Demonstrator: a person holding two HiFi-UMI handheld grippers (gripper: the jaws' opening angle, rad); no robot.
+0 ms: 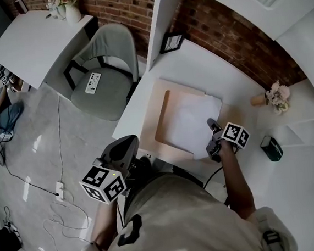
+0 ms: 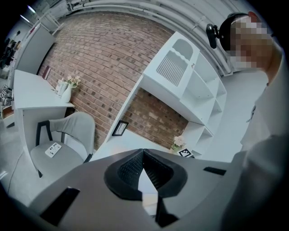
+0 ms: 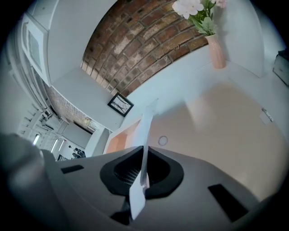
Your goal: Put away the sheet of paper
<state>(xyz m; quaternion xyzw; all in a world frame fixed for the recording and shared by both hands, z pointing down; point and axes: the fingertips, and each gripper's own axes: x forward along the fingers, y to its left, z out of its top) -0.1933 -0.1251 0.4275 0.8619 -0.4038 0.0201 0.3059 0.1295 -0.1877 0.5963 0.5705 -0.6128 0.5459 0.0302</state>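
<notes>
The sheet of paper [image 1: 192, 119] lies in the shallow pale tray [image 1: 165, 128] on the white desk [image 1: 195, 63], covering most of its recess. The right gripper [image 1: 211, 130] is clamped on the sheet's near right edge, where the paper shows edge-on between its jaws. The left gripper [image 1: 123, 150] hangs off the desk's near side, well apart from the tray, with its jaws closed against each other.

The sheet of paper [image 1: 192, 121] is thin, matt white. The tray [image 1: 152, 122] under it looks like pale, smooth wood. The far brick wall [image 1: 231, 38] is rough, the left chair [image 1: 105, 50] is grey cloth, and the floor [image 1: 32, 153] is glossy.
</notes>
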